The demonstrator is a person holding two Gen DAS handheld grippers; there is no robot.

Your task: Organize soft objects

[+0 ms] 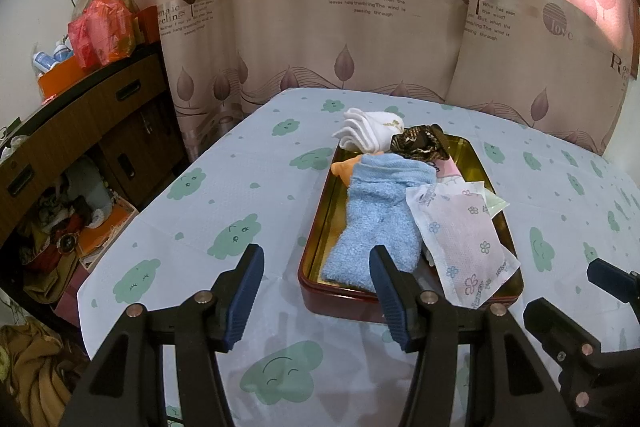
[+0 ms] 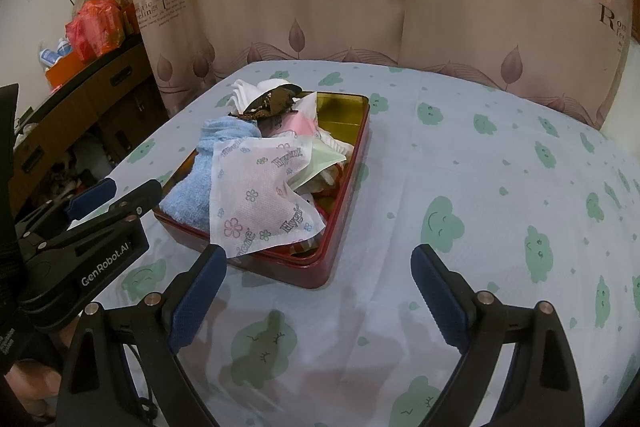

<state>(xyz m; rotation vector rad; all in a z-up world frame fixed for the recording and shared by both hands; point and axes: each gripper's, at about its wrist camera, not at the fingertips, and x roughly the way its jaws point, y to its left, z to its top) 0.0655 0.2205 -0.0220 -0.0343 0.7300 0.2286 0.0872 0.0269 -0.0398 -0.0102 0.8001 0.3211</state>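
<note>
Red-walled tin (image 1: 344,297) with a gold inside lies on the table (image 1: 240,195), long axis running away toward the curtain (image 1: 320,27), bare cloth open all round it. Inside it, a fluffy blue sock (image 1: 376,215) lies lengthwise along the left wall, cuff at the far end. A flowered white packet (image 1: 464,247) overhangs the near rim. Left gripper (image 1: 316,291) and right gripper (image 2: 320,291) hang just before the near rim, jaws apart, holding nothing.

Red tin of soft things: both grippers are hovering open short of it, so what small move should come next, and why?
Probably ease the left gripper forward onto the blue sock. It lies nearest, atop the red tin, and both grippers hold nothing.
</note>
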